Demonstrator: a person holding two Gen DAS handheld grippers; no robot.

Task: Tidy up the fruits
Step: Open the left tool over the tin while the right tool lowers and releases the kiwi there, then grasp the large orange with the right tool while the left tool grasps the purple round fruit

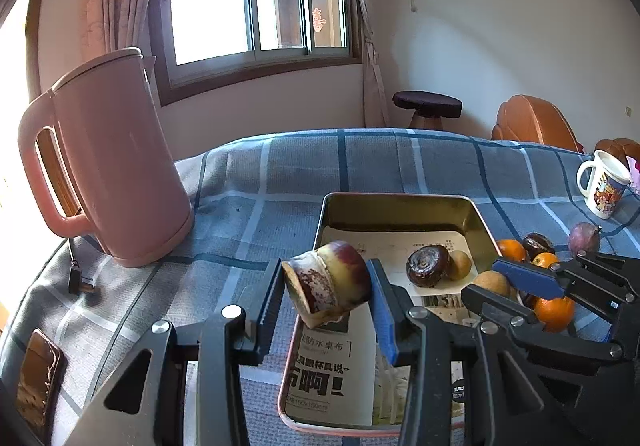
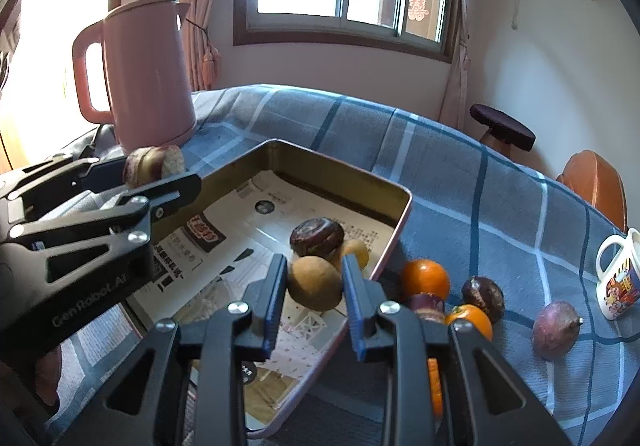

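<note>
My left gripper [image 1: 325, 276] is shut on a short purple-and-yellow cane piece [image 1: 332, 286], held over the near left rim of the metal tray [image 1: 400, 202]. In the right wrist view this gripper [image 2: 160, 173] and its cane piece [image 2: 154, 162] hover at the tray's left edge. My right gripper [image 2: 314, 286] is shut on a round tan fruit [image 2: 315, 290] above the paper-lined tray [image 2: 340, 166]. A dark round fruit [image 2: 317, 237] and a small yellow one [image 2: 357, 252] lie inside. The right gripper [image 1: 502, 286] also shows at the tray's right side.
On the checked cloth right of the tray lie oranges [image 2: 425, 280], a dark fruit [image 2: 483, 296] and a purple fruit [image 2: 556, 330]. A mug [image 2: 618, 278] stands at far right. A pink kettle [image 1: 116, 162] stands at left, and a phone [image 1: 36, 378] lies near the front edge.
</note>
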